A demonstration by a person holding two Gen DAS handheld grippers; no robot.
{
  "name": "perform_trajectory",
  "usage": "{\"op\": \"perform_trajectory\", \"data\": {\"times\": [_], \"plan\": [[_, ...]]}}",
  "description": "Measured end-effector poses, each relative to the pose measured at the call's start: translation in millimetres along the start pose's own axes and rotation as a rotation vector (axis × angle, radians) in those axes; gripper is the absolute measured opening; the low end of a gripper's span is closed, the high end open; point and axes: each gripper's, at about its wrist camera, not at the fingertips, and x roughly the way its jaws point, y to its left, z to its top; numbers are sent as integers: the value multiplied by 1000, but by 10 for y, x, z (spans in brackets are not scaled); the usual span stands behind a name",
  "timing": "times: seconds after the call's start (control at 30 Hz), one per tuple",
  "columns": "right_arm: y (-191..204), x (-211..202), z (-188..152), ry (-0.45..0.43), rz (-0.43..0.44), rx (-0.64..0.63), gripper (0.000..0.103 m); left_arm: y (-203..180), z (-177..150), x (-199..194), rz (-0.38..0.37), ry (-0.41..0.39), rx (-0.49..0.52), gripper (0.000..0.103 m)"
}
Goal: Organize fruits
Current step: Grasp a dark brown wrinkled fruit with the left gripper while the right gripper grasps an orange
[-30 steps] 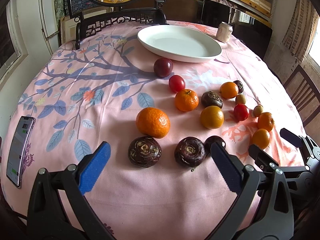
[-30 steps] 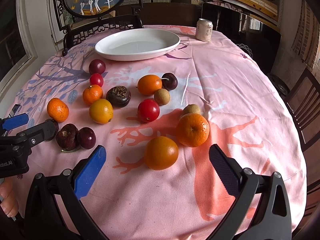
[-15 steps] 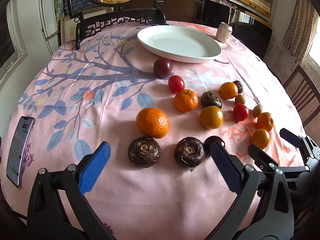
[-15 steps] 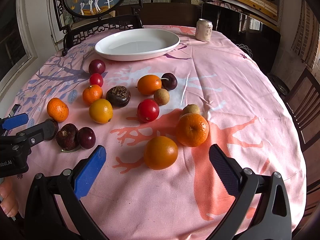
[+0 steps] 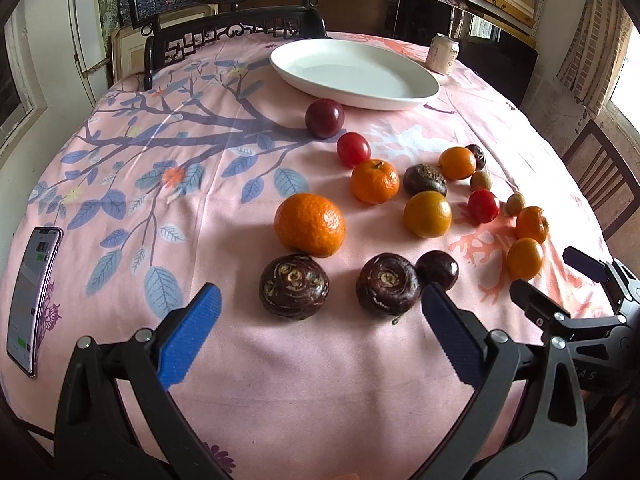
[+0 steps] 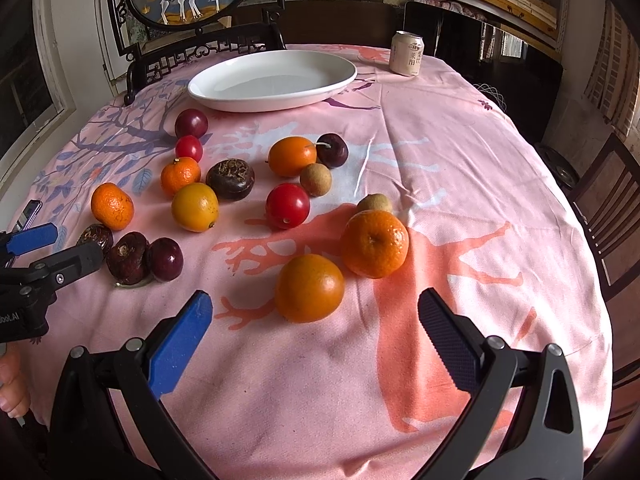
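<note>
Nothing picked up yet: all fruit loose on the table (image 5: 224, 216), plate (image 5: 424, 92) bare at the far edge. Probably the opening grasp, one fruit to each side.

Best to take the nearest first. For the left gripper (image 5: 320, 322), the dark bulb (image 5: 294, 286) just ahead, between the fingers' line; for the right gripper (image 6: 316, 330), the orange (image 6: 309, 288) straight in front. Lower until the pads (image 5: 188, 334) flank the widest part, close gently, lift clear before swinging toward the plate. Beware rolling: round fruit nudged by one finger will knock neighbours, notably the second bulb (image 5: 387, 283) touching the plum (image 5: 437, 270). Whether the bulbs are water chestnuts, hard to say through the fisheye.

Both grippers low over the near edge, level, aimed toward the plate, fingers spread wide, holding nothing. Left gripper visible at the left of the right view, right at the right of the left view, side by side, well apart.
</note>
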Motion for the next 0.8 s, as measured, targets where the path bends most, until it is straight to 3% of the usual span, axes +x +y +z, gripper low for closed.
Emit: {"op": "perform_trajectory", "data": {"times": [0.17, 0.33, 0.47, 0.6, 0.63, 0.67, 0.7, 0.8], "plan": [[-20, -65, -59, -10, 75, -18, 102, 109, -98, 11, -25, 27, 6, 101], [-14, -98, -81, -24, 109, -55, 102, 148, -149, 35, 2, 29, 56, 98], [-50, -105, -52, -28, 118, -58, 102, 167, -129, 187, 15, 73, 78, 79], [-66, -108, -19, -30, 119, -63, 102, 105, -51, 257, 28, 54, 116, 74], [-75, -106, -13, -28, 114, -63, 102, 84, -27, 268, 26, 47, 128, 67], [-91, -101, -8, -25, 106, -64, 102, 59, -6, 271, 13, 41, 142, 49], [-107, -97, -4, -21, 96, -65, 102, 36, 15, 266, 16, 32, 154, 39], [-174, -75, 0, -3, 69, -60, 102, 11, 35, 280, 8, 27, 155, 40]]}}
